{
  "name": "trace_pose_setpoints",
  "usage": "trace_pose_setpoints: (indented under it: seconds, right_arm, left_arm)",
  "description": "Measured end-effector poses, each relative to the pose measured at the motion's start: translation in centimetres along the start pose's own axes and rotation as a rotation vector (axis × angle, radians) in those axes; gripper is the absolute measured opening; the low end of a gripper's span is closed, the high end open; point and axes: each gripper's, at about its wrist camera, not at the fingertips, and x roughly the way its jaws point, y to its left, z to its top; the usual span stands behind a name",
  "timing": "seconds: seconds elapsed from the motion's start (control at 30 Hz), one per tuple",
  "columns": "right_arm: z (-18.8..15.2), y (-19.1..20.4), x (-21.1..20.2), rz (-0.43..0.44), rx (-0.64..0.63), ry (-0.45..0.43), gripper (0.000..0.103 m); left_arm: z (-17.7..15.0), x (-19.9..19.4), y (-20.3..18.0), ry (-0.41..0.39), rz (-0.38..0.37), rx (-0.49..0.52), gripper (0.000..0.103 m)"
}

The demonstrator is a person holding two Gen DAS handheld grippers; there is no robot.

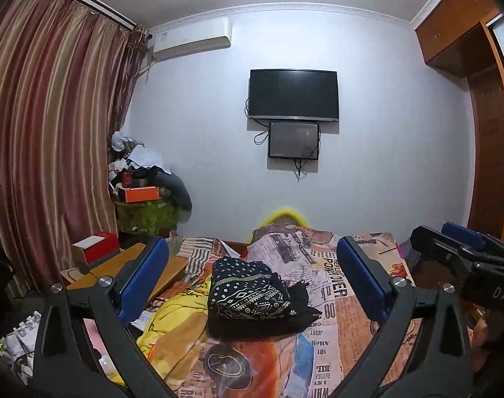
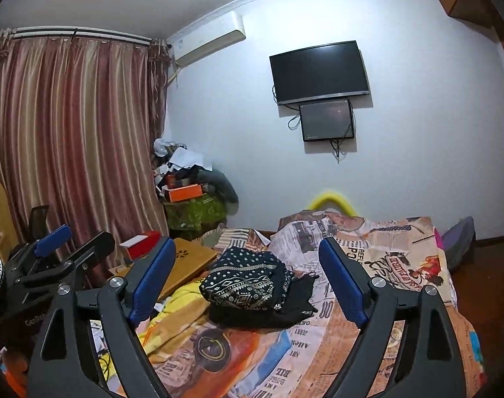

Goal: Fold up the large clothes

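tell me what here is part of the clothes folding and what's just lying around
Part of the job:
- black patterned garment, bundled on the bed
- left gripper, open
- right gripper, open

Lying about:
- yellow cloth
- orange box
- red box
- television

Home bedroom — bed (image 1: 361,325), curtains (image 1: 46,126), wall-mounted television (image 1: 293,94)
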Motion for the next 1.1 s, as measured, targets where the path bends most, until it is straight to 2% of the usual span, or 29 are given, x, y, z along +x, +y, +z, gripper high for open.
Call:
trace_pose_setpoints:
  seconds: [1.1]
  right_arm:
    - [-0.13,0.44,-0.03,-0.025,-0.007,0.019,0.086]
  left_arm:
    - [-0.56,0.96,-0.44,0.028,0.003,-0.015,0.102]
